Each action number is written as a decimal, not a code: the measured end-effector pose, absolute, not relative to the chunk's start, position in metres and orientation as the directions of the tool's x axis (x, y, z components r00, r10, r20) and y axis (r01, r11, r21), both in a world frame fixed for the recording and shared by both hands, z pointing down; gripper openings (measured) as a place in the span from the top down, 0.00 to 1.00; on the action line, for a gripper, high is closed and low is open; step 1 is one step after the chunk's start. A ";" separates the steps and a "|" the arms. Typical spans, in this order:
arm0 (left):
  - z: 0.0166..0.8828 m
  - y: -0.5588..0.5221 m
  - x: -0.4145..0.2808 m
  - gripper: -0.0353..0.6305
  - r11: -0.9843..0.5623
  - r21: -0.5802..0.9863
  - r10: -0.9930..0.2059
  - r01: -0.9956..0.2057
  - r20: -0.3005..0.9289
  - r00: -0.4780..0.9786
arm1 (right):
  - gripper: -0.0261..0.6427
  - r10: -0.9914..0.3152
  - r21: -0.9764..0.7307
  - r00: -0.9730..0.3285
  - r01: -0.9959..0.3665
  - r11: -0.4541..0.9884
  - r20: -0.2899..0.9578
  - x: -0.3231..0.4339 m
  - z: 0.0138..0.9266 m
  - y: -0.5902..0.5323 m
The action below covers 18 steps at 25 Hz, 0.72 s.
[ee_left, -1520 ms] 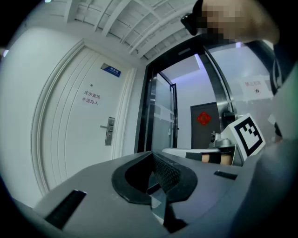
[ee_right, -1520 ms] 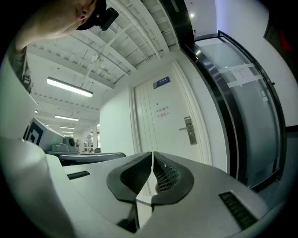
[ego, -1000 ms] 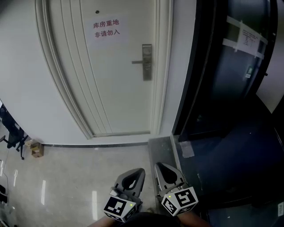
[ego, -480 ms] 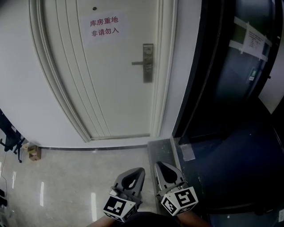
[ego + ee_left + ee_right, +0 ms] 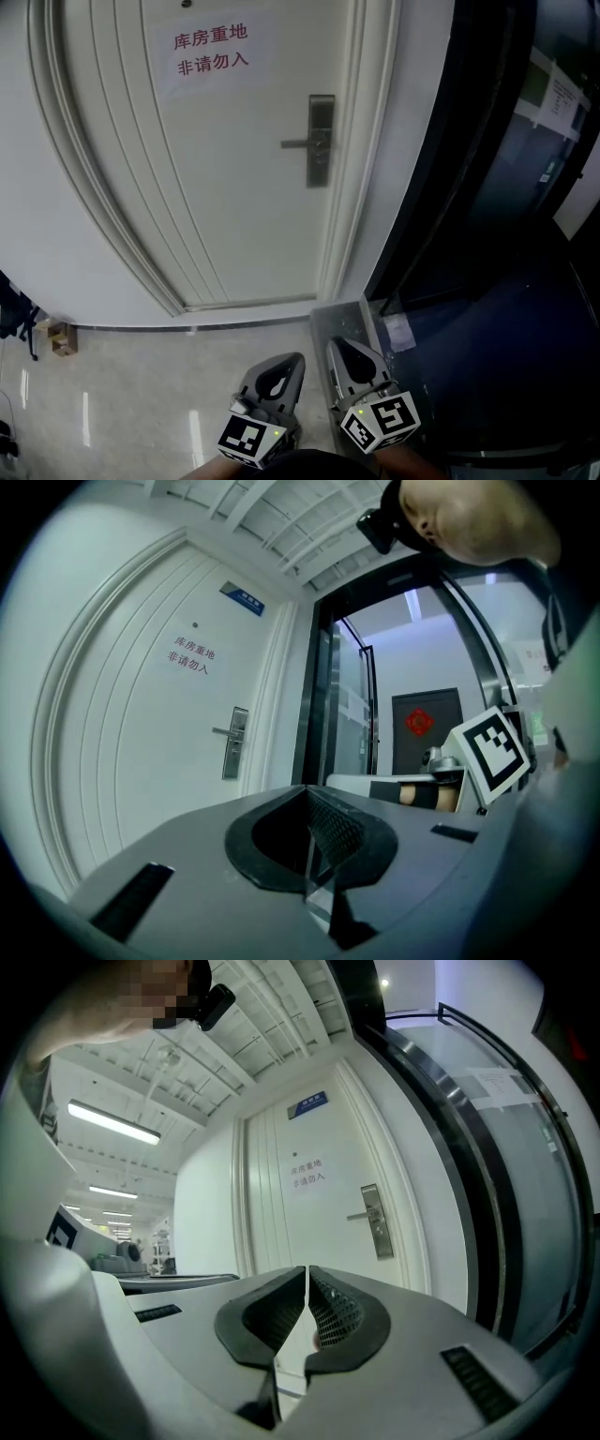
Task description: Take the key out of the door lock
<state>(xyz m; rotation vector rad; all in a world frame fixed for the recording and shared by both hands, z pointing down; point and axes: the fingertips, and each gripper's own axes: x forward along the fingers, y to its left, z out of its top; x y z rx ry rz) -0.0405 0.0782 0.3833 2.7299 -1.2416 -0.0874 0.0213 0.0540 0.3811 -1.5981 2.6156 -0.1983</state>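
A white door (image 5: 225, 187) stands ahead, with a metal lock plate (image 5: 321, 141) and a lever handle (image 5: 298, 143) near its right edge. The plate also shows in the left gripper view (image 5: 234, 743) and the right gripper view (image 5: 376, 1221). At this distance I cannot make out a key. My left gripper (image 5: 296, 360) and right gripper (image 5: 334, 349) are held side by side low in the head view, well short of the door. Each is shut with nothing between its jaws, which meet in the left gripper (image 5: 307, 793) and right gripper (image 5: 307, 1273) views.
A paper sign with red characters (image 5: 211, 52) is stuck on the door. Dark glass panels (image 5: 487, 187) stand to the right of the door frame. A small cardboard box (image 5: 58, 339) sits on the glossy floor at left, and a sheet of paper (image 5: 398, 330) lies at the right.
The door and lock plate have grown larger and shifted slightly right in the head view as I came closer. Both grippers keep their place in the picture, still shut.
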 end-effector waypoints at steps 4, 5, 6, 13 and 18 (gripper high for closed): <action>0.383 0.032 -0.054 0.94 -0.671 0.145 -0.734 -0.727 0.008 0.679 | 0.94 -0.901 -0.153 -0.434 -0.890 0.429 0.004 0.008 0.382 0.008; 0.383 0.021 -0.057 0.94 -0.677 0.143 -0.729 -0.722 0.007 0.684 | 0.94 -0.903 -0.153 -0.429 -0.893 0.424 0.001 0.005 0.382 -0.002; 0.383 0.012 -0.060 0.94 -0.682 0.141 -0.725 -0.718 0.006 0.689 | 0.94 -0.906 -0.153 -0.422 -0.896 0.418 -0.002 0.003 0.382 -0.013; 0.386 -0.038 -0.069 0.94 -0.704 0.147 -0.701 -0.695 0.016 0.713 | 0.94 -0.920 -0.144 -0.391 -0.911 0.388 -0.003 -0.003 0.377 -0.068; 0.390 -0.070 -0.065 0.94 -0.710 0.148 -0.694 -0.688 0.020 0.720 | 0.93 -0.924 -0.138 -0.382 -0.915 0.379 -0.006 0.003 0.377 -0.110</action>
